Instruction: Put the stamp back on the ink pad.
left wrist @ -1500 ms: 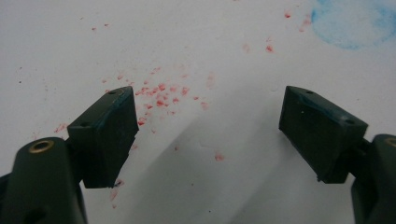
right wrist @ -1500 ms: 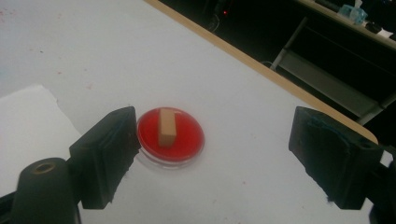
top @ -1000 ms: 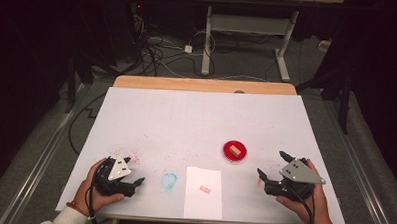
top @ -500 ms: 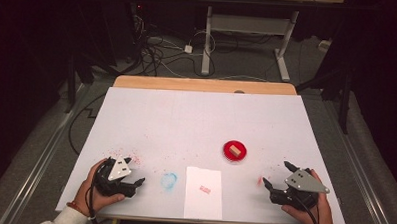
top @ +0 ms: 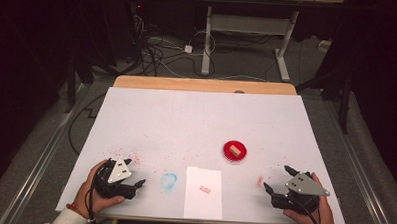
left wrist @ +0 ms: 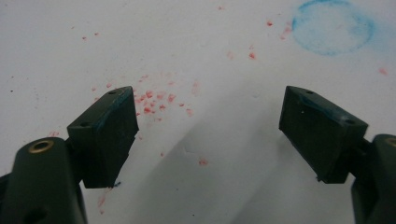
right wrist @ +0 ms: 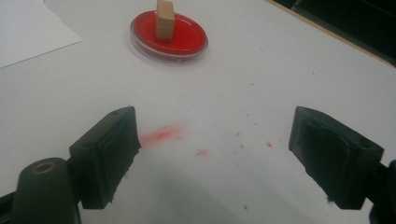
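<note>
Each black gripper (top: pixel 134 184) (top: pixel 276 184) has 2 chunky jaws, a grey 3-cornered plate, a brass screw hole and a black cable.

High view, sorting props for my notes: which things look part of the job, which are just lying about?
Likely the job:
red dish
wooden block standing in it
paper sheet, red mark
both open claws

Just there:
blue ring stain
red specks
floor cables

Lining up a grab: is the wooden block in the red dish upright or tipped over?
Upright. The wooden block stands on end in the red dish.
</note>
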### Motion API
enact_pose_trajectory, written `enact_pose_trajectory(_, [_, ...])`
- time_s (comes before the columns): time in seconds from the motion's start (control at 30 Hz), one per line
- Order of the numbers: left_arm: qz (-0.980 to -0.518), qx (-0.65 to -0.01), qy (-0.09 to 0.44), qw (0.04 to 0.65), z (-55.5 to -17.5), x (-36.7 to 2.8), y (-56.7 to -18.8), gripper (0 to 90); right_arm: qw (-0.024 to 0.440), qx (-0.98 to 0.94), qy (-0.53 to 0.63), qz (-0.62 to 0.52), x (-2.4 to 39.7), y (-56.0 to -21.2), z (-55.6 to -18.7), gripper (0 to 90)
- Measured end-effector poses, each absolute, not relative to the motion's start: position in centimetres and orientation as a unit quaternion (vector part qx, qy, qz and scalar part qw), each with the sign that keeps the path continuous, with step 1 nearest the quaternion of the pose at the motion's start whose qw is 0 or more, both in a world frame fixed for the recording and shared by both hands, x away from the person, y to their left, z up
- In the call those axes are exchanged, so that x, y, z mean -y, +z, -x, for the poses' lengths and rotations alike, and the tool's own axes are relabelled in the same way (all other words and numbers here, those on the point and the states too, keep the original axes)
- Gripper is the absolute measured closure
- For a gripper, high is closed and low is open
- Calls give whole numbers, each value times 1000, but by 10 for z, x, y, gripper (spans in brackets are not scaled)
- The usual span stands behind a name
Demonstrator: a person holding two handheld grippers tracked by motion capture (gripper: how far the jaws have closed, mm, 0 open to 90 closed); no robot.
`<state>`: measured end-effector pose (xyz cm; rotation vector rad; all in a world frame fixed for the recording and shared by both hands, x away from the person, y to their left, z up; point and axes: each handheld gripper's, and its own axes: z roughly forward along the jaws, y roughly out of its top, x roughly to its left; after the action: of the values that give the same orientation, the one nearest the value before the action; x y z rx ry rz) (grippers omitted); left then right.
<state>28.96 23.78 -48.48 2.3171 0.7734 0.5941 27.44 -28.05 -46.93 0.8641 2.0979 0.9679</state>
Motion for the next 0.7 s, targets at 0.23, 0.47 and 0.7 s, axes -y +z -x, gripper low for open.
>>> enact_pose_trajectory(0.23, [-878,-286,229,308,-289,-236,-484,186,339,-805,365,-321,278,-468,-272,163])
enact_pose_trajectory(0.47, [-879,-287,227,306,-290,-235,-485,186,344,-800,373,-322,279,-465,-271,163])
enact_pose_trajectory(0.7, [-879,-291,221,306,-290,-235,-486,186,346,-801,372,-318,278,-465,-271,163])
